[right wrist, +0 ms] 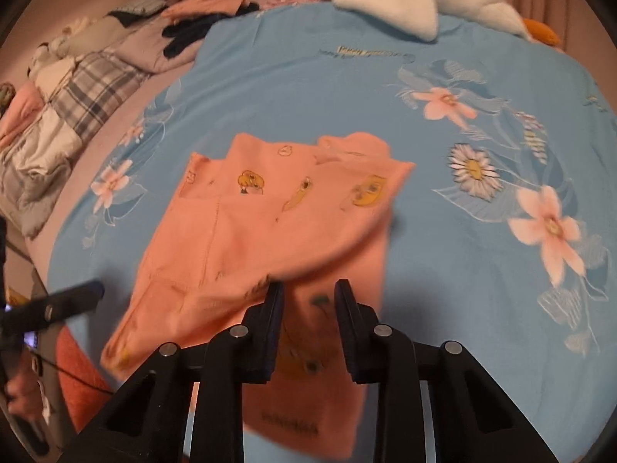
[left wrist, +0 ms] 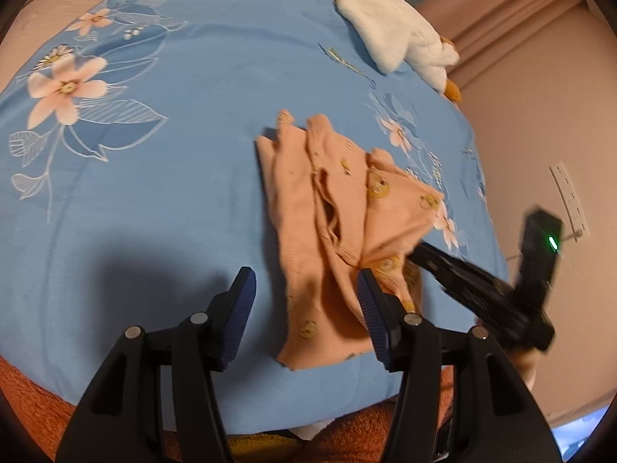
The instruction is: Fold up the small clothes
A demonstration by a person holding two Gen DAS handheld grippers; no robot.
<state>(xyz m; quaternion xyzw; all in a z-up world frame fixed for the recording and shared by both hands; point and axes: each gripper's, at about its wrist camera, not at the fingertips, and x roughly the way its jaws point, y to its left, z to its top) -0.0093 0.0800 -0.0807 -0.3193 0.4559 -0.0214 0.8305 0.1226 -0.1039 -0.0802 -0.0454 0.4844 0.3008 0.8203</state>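
A small peach garment (left wrist: pixel 339 208) printed with yellow cartoon figures lies partly folded on the blue floral bedcover (left wrist: pixel 173 177). My left gripper (left wrist: pixel 306 299) hovers over its near end with jaws wide apart; the right pad stands over the cloth, the left over bare cover, and nothing is gripped. My right gripper (left wrist: pixel 416 250) reaches in from the right, its tips at the garment's right edge. In the right wrist view the garment (right wrist: pixel 270 223) is blurred. There the right gripper (right wrist: pixel 310 301) has its jaws partly apart, with cloth showing in the gap and the pads not pressing it.
A white plush toy (left wrist: pixel 389 27) with orange feet lies at the far edge of the cover. Folded clothes and a plaid blanket (right wrist: pixel 88 85) are piled along the left. An orange towel (left wrist: pixel 23 397) lies under the cover's near edge. A white power strip (left wrist: pixel 570 200) lies on the right.
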